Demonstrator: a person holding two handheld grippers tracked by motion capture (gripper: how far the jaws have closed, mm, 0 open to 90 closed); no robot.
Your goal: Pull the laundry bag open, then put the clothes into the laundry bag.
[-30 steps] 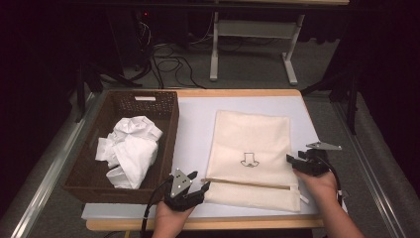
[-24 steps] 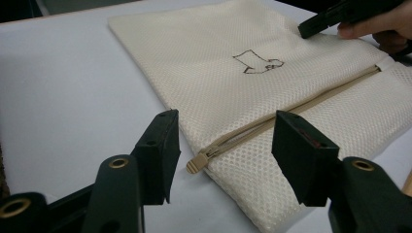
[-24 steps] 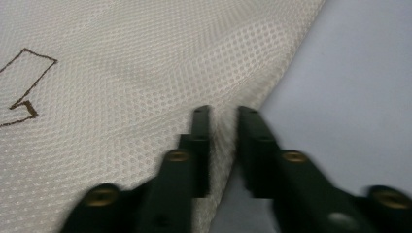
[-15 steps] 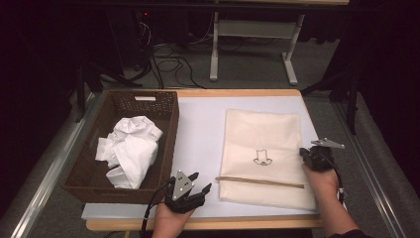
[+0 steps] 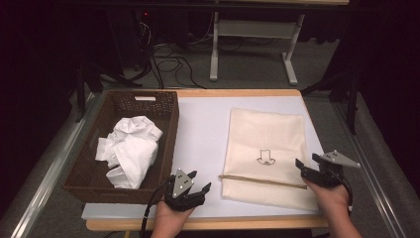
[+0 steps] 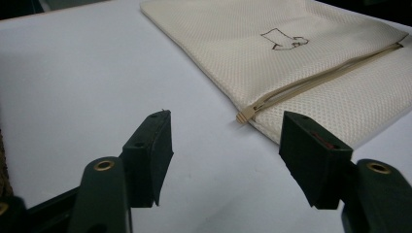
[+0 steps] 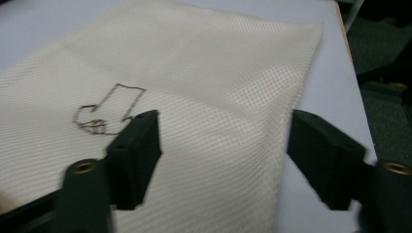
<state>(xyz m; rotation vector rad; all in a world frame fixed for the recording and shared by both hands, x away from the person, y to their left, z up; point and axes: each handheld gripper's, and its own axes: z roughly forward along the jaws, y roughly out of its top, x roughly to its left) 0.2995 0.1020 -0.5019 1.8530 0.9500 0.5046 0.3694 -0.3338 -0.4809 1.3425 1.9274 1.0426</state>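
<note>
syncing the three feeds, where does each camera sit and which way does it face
High view: above the person's side, looking forward and down on the table, wicker basket and cream mesh bag; hands hold the left gripper and right gripper.
Left gripper view: rides the left gripper, low over the table, facing the bag's zipper pull; its open jaws show.
Right gripper view: rides the right gripper, above the bag; open jaws show.
All three share the bag's printed mark.

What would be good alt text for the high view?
A cream mesh bag lies flat on a white table, with the open left gripper and right gripper at its near corners. A wicker basket holds crumpled white cloth.
</note>
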